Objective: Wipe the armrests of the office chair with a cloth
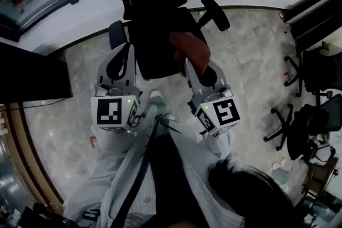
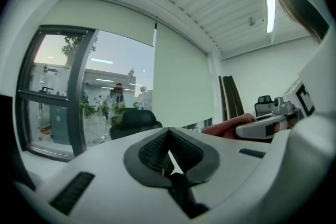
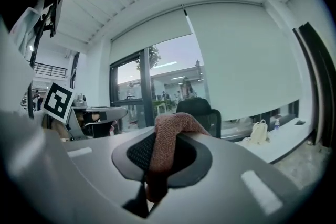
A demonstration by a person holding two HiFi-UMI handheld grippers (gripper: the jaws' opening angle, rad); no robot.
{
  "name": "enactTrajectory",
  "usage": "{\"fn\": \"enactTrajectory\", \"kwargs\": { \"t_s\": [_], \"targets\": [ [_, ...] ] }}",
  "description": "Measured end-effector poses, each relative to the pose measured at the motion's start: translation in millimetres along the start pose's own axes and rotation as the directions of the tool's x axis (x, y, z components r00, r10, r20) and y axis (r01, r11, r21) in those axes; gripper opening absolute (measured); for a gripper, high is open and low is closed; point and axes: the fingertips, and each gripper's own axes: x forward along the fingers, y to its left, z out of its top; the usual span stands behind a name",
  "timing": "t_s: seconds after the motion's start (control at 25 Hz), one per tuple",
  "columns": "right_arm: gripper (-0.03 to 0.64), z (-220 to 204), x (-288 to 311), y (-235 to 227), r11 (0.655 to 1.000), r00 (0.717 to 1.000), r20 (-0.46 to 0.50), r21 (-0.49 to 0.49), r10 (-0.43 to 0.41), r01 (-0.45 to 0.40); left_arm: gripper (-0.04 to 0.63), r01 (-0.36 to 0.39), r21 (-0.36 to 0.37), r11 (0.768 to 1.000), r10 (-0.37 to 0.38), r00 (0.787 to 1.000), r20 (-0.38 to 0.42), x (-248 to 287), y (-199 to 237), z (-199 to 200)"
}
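Marble floor (image 1: 251, 61), one chair (image 1: 155, 53), one cloth (image 1: 190, 48)

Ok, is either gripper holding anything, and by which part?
The right gripper holds the reddish cloth, jaws pinched on a bunched fold, with the rest bulging out past the tips. The left gripper is shut on nothing.

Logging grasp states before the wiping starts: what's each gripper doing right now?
Left gripper: shut, nothing between its jaws.
Right gripper: shut on the reddish cloth.
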Motion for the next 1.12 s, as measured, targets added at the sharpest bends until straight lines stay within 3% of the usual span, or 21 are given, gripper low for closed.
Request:
{"fn": "enactTrajectory", "kwargs": {
  "t_s": [0.24,0.4,0.68,0.84,0.96,1.12],
  "targets": [
    [0.034,11,67,30,0.989,0.989,-0.013,-0.028,0.145,-0.145,0.003,-0.163,0.007,0.987,0.163,0.987,0.016,-14,68,7],
    [0.034,7,98,32,0.974,0.974,-0.043,-0.035,0.221,-0.222,0.003,-0.236,-0.003,0.972,0.236,0.972,0.005,-18,87,4],
    [0.034,-7,139,27,0.945,0.941,-0.107,-0.028,0.321,-0.326,0.003,-0.391,-0.032,0.920,0.390,0.920,-0.029,-26,121,-8],
    [0.034,-19,169,14,0.932,0.924,-0.146,-0.032,0.353,-0.361,0.003,-0.440,-0.045,0.897,0.439,0.898,-0.028,-23,127,-10],
    [0.033,-43,208,11,0.914,0.903,-0.199,-0.065,0.381,-0.400,0.003,-0.464,-0.043,0.885,0.462,0.885,-0.054,-27,132,-26],
    [0.034,-83,276,34,0.874,0.854,-0.291,-0.101,0.432,-0.476,0.003,-0.522,-0.072,0.850,0.512,0.850,-0.121,-42,158,-58]
  ]
}}
